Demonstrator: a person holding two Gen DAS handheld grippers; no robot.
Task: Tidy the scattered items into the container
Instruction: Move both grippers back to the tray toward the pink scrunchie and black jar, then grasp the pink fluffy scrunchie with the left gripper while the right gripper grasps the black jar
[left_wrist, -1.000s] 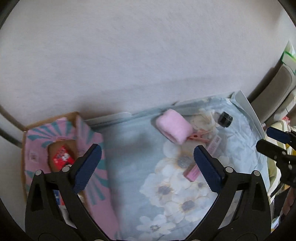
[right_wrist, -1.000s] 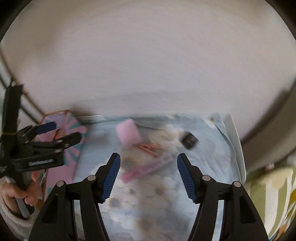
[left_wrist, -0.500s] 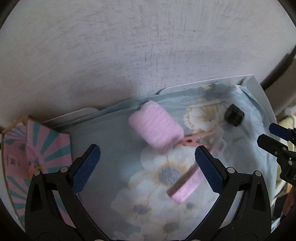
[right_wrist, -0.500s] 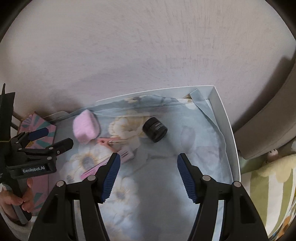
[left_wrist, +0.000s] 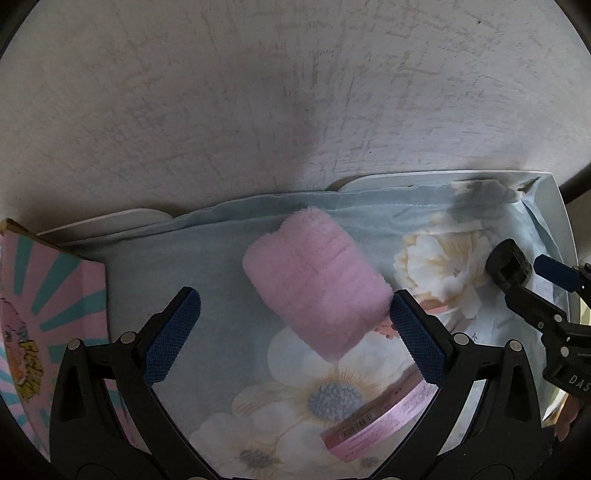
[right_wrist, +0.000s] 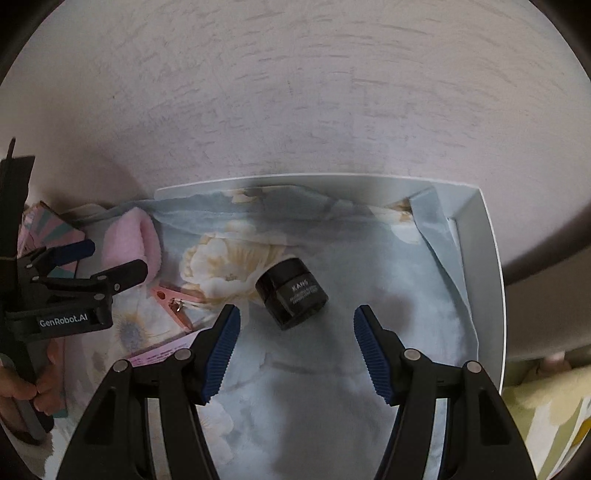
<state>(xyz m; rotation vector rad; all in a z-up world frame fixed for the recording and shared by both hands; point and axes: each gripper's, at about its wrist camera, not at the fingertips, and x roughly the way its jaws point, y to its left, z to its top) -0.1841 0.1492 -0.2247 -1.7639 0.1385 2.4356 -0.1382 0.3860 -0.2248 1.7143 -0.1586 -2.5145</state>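
The left claw (left_wrist: 291, 325) stood wide open and held nothing; a pink fluffy roll (left_wrist: 314, 280) lay at centre frame between its blue pads, its lower right end hard against the right pad, though contact could not be confirmed. The right claw (right_wrist: 297, 345) was about half open and empty, with a black jar (right_wrist: 291, 293) lying on its side just above the gap, clear of both pads. Left of the jar lay a pink clothes peg (right_wrist: 173, 301), and a pink tube (left_wrist: 380, 417) lay at lower right of the left view. All rested on a floral cloth (right_wrist: 295, 387) lining a white tray (right_wrist: 493, 280). A pink striped box (left_wrist: 55, 314) stood at the left edge of the left view.
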